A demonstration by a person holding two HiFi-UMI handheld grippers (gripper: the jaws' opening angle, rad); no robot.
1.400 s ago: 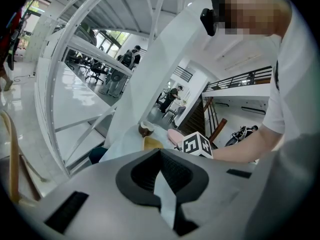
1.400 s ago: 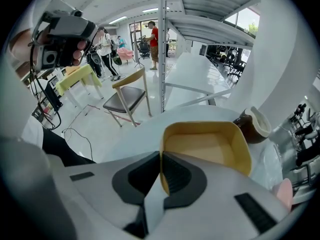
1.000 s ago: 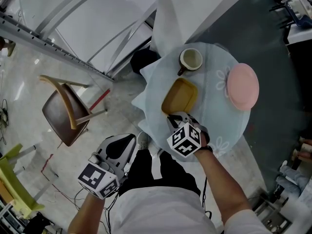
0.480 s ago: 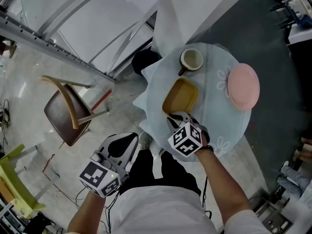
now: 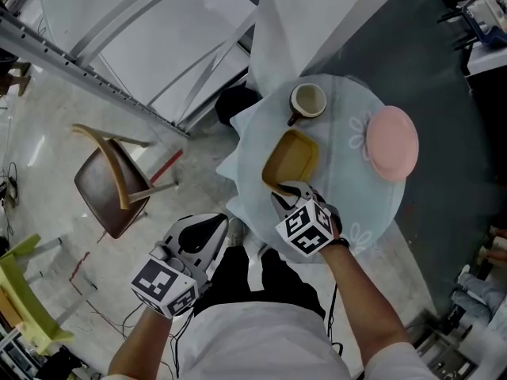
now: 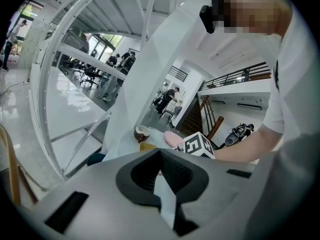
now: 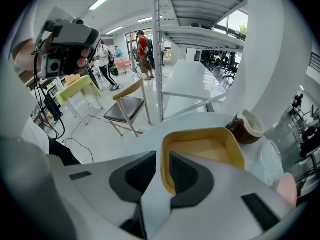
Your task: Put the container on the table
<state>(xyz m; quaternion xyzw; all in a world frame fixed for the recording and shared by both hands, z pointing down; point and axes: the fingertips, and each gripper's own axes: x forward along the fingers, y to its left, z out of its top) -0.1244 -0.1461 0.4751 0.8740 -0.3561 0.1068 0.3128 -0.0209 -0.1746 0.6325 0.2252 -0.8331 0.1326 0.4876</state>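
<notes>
The yellow container (image 5: pixel 291 155) is a shallow rounded-square dish that sits on the round table (image 5: pixel 356 192), which is covered by a pale blue cloth. My right gripper (image 5: pixel 283 190) is at the container's near rim. In the right gripper view its jaws straddle that rim wall, one pad inside the yellow container (image 7: pixel 205 146) and one outside; the right gripper (image 7: pixel 161 169) is shut on it. My left gripper (image 5: pixel 210 226) hangs low off the table's left side, over the floor. In the left gripper view the left gripper (image 6: pixel 160 156) has its pads together and nothing between them.
A brown mug (image 5: pixel 307 100) with a cream inside stands just beyond the container, and a pink plate (image 5: pixel 392 142) lies at the table's right. A wooden chair (image 5: pixel 111 180) stands on the floor to the left, near a white metal frame (image 5: pixel 95 77).
Hardly anything: both grippers have drifted slightly in the head view, and the container stays in place on the cloth in the right gripper's hold.
</notes>
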